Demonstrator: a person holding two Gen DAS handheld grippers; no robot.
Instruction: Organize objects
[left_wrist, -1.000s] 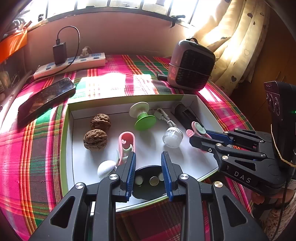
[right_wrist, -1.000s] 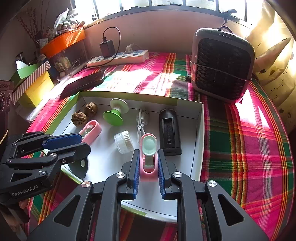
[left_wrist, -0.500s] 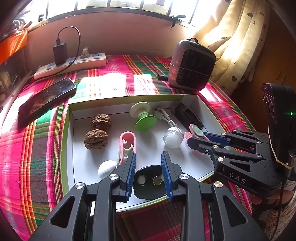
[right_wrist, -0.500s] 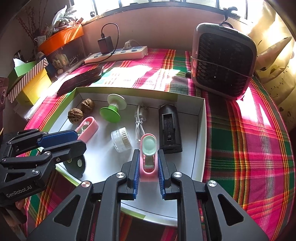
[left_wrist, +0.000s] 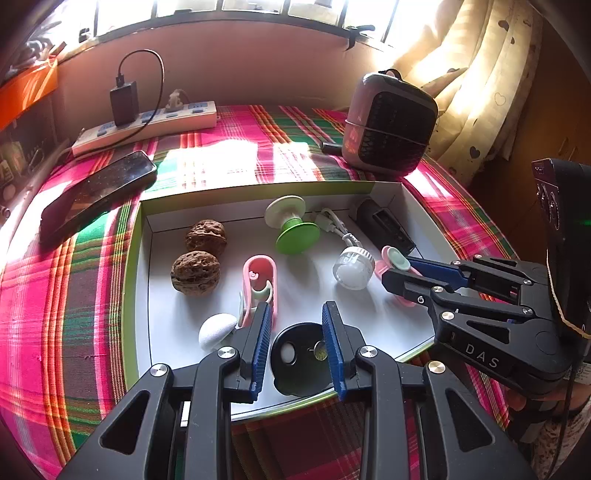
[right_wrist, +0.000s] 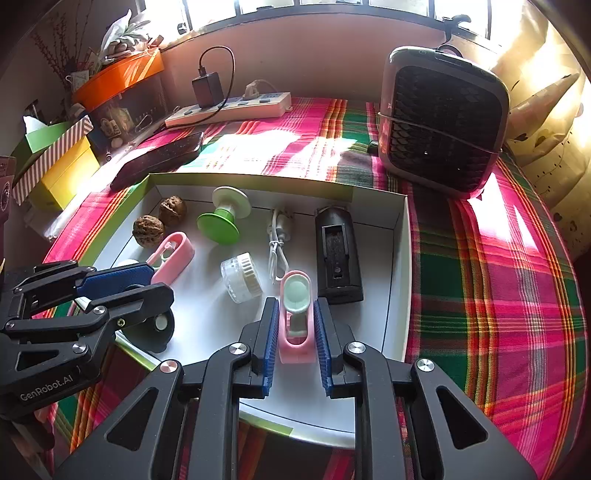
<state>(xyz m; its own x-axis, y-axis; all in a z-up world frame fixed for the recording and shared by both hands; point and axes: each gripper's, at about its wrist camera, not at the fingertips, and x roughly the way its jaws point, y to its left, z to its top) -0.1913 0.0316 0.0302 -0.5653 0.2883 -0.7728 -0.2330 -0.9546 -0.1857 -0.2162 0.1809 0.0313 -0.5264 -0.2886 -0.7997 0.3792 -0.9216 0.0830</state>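
A white box with a green rim (left_wrist: 258, 188) holds two walnuts (left_wrist: 195, 273), a green-and-white spool (left_wrist: 295, 232), a white cable (left_wrist: 334, 225), a clear jar (left_wrist: 352, 271), a black device (left_wrist: 384, 225), a white egg shape (left_wrist: 216, 330) and a pink clip (left_wrist: 258, 277). My left gripper (left_wrist: 297, 306) is shut on a black disc (left_wrist: 299, 358) at the box's near edge. My right gripper (right_wrist: 295, 301) grips a second pink clip with a mint pad (right_wrist: 295, 332) on the box floor; its jaws are starting to open, with the pads still on the clip.
On the plaid cloth behind the box lie a dark phone (left_wrist: 96, 192) and a white power strip (left_wrist: 147, 127) with a charger. A grey heater (right_wrist: 443, 122) stands at the back right. Coloured boxes (right_wrist: 62, 166) sit at the far left.
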